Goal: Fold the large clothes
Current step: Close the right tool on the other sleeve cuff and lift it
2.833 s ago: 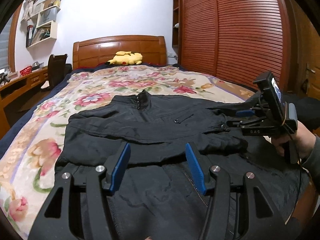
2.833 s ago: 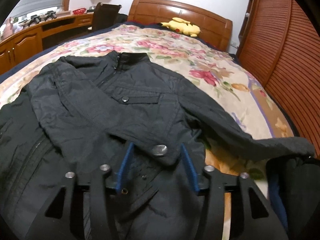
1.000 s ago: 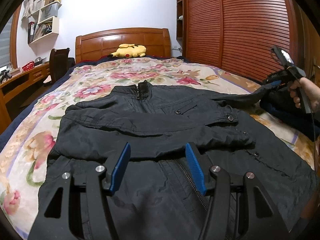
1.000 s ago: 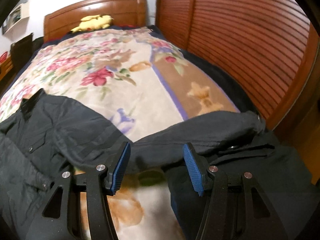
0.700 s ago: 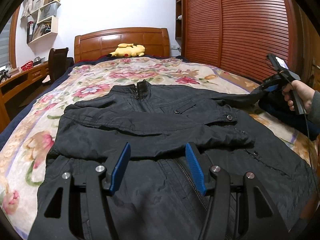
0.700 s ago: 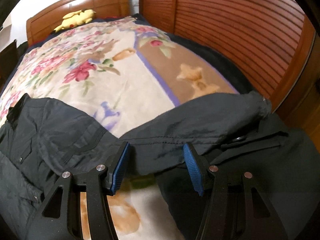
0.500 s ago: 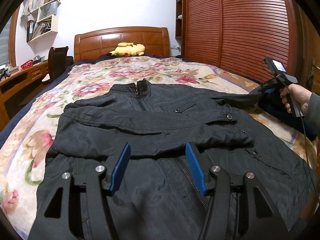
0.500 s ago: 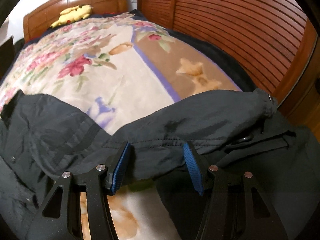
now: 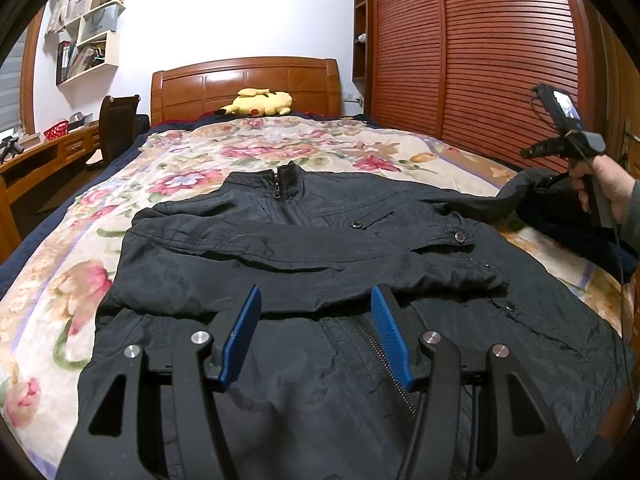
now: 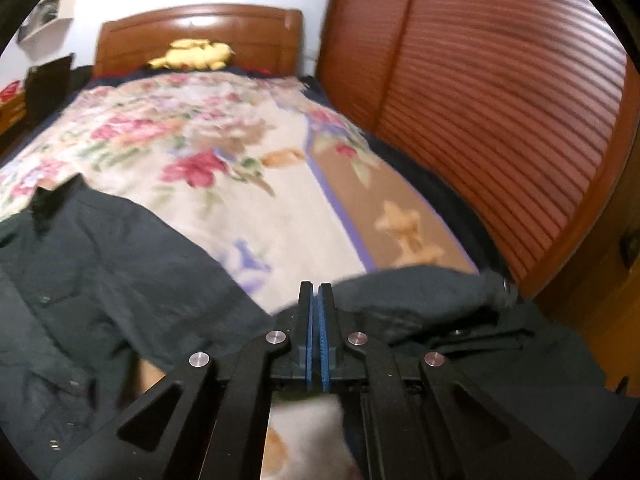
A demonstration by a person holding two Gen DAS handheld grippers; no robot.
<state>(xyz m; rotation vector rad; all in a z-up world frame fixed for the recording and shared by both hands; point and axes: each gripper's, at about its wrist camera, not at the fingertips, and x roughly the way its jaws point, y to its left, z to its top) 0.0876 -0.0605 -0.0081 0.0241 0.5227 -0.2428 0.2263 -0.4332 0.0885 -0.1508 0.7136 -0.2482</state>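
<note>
A black zip jacket (image 9: pixel 304 248) lies face up on the floral bedspread (image 9: pixel 192 160), its left sleeve folded across the chest. My left gripper (image 9: pixel 316 292) hovers open over the jacket's lower front, nothing between its blue pads. At the bed's right edge a hand (image 9: pixel 612 184) holds my right gripper (image 9: pixel 532 152). In the right wrist view that gripper (image 10: pixel 316 286) is closing fully, pads together, pinching the edge of the jacket's outstretched right sleeve (image 10: pixel 420 292). The sleeve end (image 9: pixel 516 188) is raised off the bed.
A second dark garment (image 9: pixel 568 232) is heaped at the bed's right edge under the sleeve. A yellow plush toy (image 9: pixel 256 102) rests by the wooden headboard (image 9: pixel 248 80). Slatted wardrobe doors (image 9: pixel 500 60) line the right side. A desk and chair (image 9: pixel 120 128) stand left.
The right gripper's jaws went from open around the sleeve to shut on it, and it shifted along the sleeve, lifting the cuff end. The left gripper stayed still and open.
</note>
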